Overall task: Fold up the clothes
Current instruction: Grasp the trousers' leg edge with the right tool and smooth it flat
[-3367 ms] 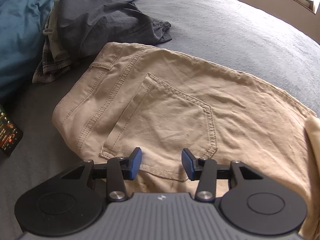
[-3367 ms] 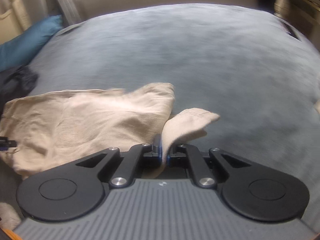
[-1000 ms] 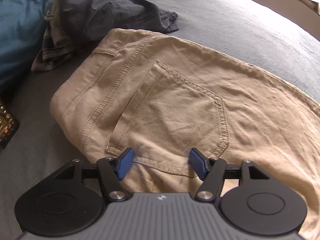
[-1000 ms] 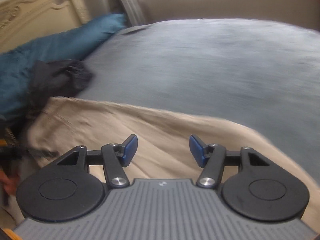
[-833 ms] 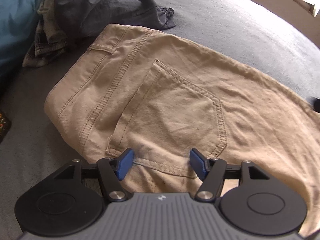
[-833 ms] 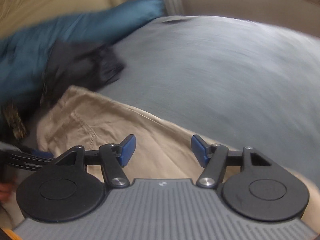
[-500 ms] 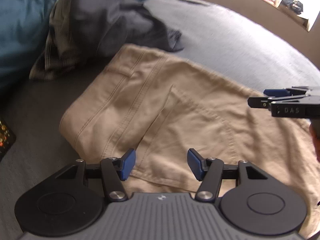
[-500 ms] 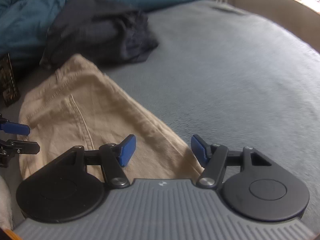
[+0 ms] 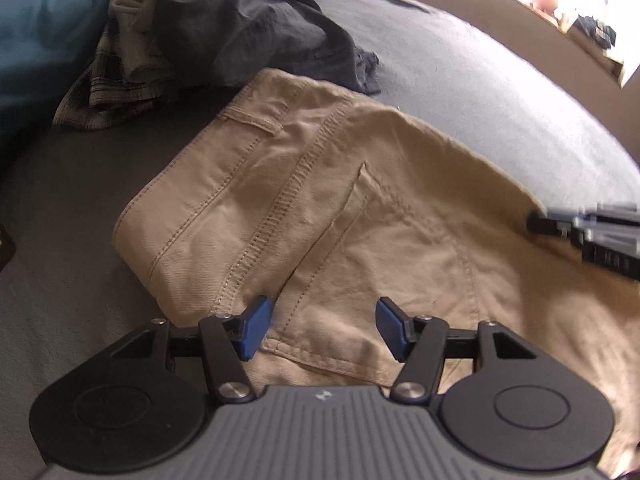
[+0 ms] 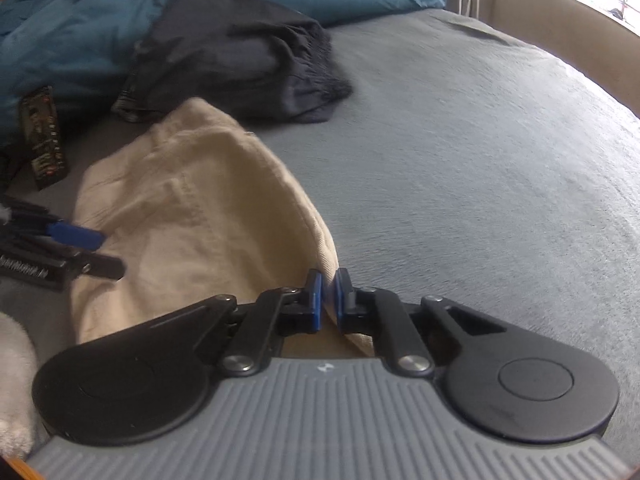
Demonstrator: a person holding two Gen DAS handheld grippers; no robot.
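Note:
Tan trousers (image 9: 304, 216) lie flat on the grey bed, back pocket up, waistband toward the dark clothes. My left gripper (image 9: 322, 330) is open, its blue pads apart just above the pocket's lower seam with nothing pinched. My right gripper (image 10: 326, 292) is shut on the far side edge of the trousers (image 10: 192, 208), and the cloth rises in a ridge from the pads. In the left wrist view the right gripper (image 9: 560, 224) shows at the right edge. The left gripper (image 10: 76, 236) appears at the left of the right wrist view.
A pile of dark and checked clothes (image 9: 224, 32) sits beyond the waistband against a blue duvet (image 10: 80, 20). A black remote control (image 10: 42, 136) lies at the left. Something white and fluffy (image 10: 12, 380) is at the near left. Bare grey bedcover (image 10: 480, 160) stretches to the right.
My right gripper swung left across the bed to the trousers' far edge and closed on it, lifting the cloth. My left gripper stayed open and shifted a little over the pocket.

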